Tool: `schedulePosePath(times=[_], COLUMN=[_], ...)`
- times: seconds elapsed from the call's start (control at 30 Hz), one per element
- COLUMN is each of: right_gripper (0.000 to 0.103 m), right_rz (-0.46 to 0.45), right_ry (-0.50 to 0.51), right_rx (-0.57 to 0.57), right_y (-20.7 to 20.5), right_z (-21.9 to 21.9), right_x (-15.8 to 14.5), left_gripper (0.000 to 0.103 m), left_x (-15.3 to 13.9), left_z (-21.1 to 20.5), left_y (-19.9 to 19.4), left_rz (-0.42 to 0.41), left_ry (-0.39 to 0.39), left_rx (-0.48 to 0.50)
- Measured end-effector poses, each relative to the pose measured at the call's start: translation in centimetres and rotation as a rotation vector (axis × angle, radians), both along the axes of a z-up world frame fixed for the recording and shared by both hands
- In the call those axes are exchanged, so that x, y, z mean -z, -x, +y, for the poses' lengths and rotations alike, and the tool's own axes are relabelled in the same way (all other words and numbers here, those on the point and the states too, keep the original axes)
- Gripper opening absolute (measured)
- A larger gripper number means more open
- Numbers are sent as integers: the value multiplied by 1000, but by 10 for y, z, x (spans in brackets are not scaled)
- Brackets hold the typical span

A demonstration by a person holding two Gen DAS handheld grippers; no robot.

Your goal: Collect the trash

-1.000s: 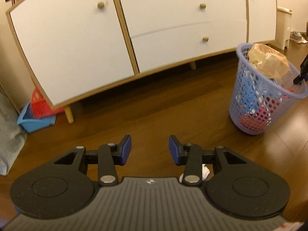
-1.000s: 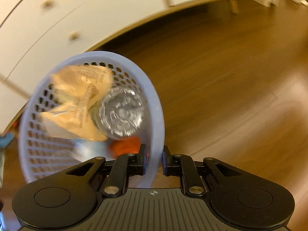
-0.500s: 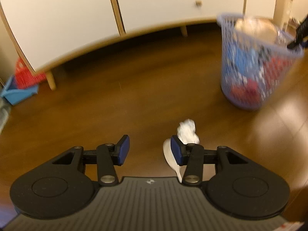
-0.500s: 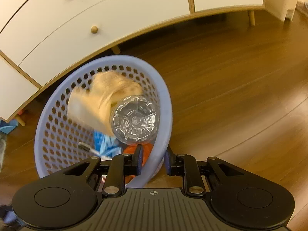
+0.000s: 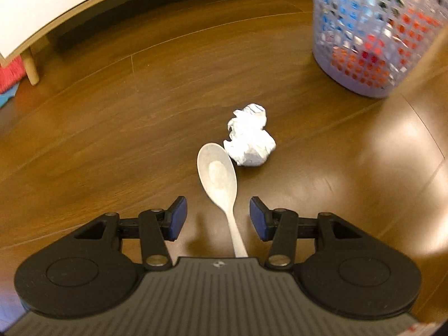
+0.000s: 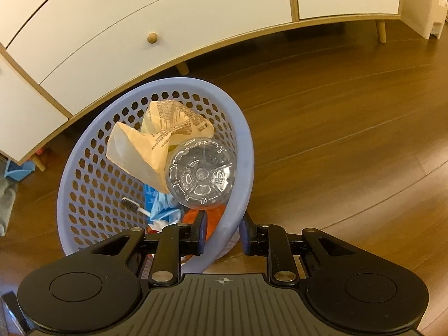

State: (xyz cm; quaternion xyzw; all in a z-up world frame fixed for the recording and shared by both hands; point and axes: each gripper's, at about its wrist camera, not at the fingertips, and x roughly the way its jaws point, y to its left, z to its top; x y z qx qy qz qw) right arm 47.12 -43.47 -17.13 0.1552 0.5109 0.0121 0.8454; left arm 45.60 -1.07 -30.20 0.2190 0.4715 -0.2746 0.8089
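Observation:
A white plastic spoon [image 5: 219, 180] lies on the wooden floor, its handle running back between the fingers of my left gripper [image 5: 217, 218], which stands open above it. A crumpled white paper ball [image 5: 250, 140] rests just beyond the spoon's bowl, to its right. The lilac mesh trash basket [image 5: 375, 28] stands at the far right. In the right wrist view my right gripper [image 6: 222, 231] is shut on the near rim of the trash basket [image 6: 246, 151], tilting it. Inside lie a tan paper bag [image 6: 156, 142], a clear bottle [image 6: 201, 176] and a toothbrush [image 6: 133, 204].
A white sideboard [image 6: 140, 28] on wooden legs runs along the far side of the floor. Red and blue items [image 5: 9, 75] sit by its left leg. Grey cloth [image 6: 5, 204] lies on the floor at far left.
The left gripper has dropped and tipped down toward the floor, bringing the spoon and paper ball into view between its fingers. The right gripper stays clamped on the basket rim; the basket's contents have settled.

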Motion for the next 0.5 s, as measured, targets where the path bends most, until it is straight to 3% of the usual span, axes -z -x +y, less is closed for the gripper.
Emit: schedulePosePath(times=[0.27,0.37,0.43,0.5], right_gripper=[22,22,23,24], right_rz=[-17,-22,-26,-29], right_ry=[34,42,49,62], right_rx=[-42,-53,-64,-77], right_y=[3,3,4,4], right_z=[4,5,6,7], right_x=[-1,-1,-1,-1], left_gripper=[44,38,27,27], left_x=[19,24,24,23], left_z=[-21,-28,-30,-30], left_y=[-20,-23,-25,-25], left_rz=[5,-4,-7,-10], left_ry=[7,-2,9,9], left_rx=[-48,-48,-50,-44])
